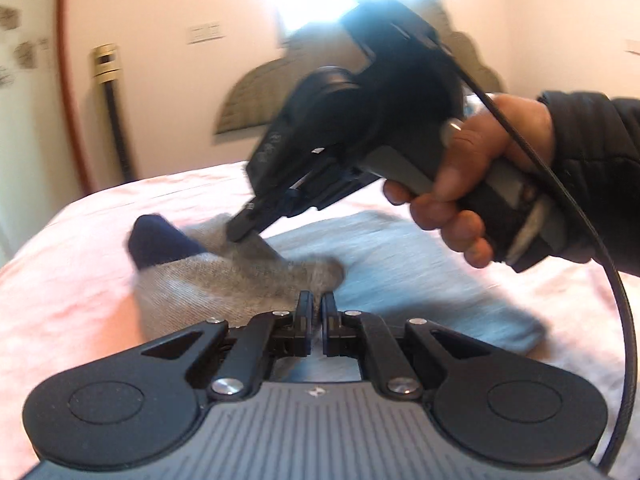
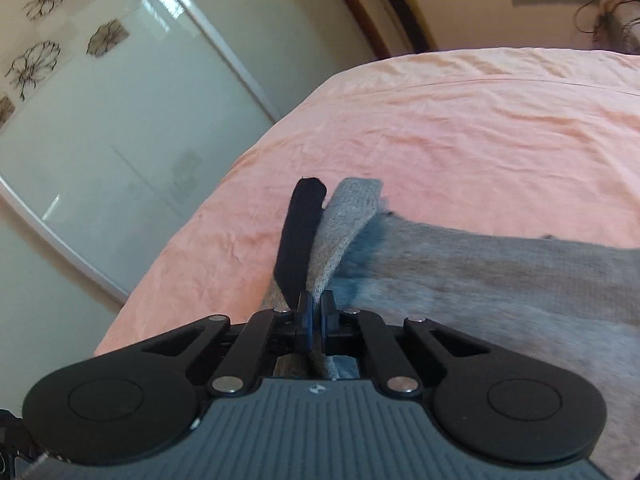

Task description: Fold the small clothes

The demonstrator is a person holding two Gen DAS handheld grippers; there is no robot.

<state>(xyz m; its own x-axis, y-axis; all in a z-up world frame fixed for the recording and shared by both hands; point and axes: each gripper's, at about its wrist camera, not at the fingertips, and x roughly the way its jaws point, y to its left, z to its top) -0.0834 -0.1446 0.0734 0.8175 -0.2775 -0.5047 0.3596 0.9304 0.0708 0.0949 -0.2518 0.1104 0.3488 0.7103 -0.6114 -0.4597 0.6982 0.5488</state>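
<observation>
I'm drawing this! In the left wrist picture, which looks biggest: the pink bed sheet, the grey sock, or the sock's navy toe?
1. pink bed sheet
2. grey sock
3. navy toe

The left gripper sits low and tilted downward, its jaws drawn together with grey sock fabric pinched between them. The right gripper comes in from the right, angled down and leftward, jaws closed, apparently on the same sock, though blur softens that tip. The right hand wraps the grip from behind, fingers curled under, a dark sleeve at the wrist.
</observation>
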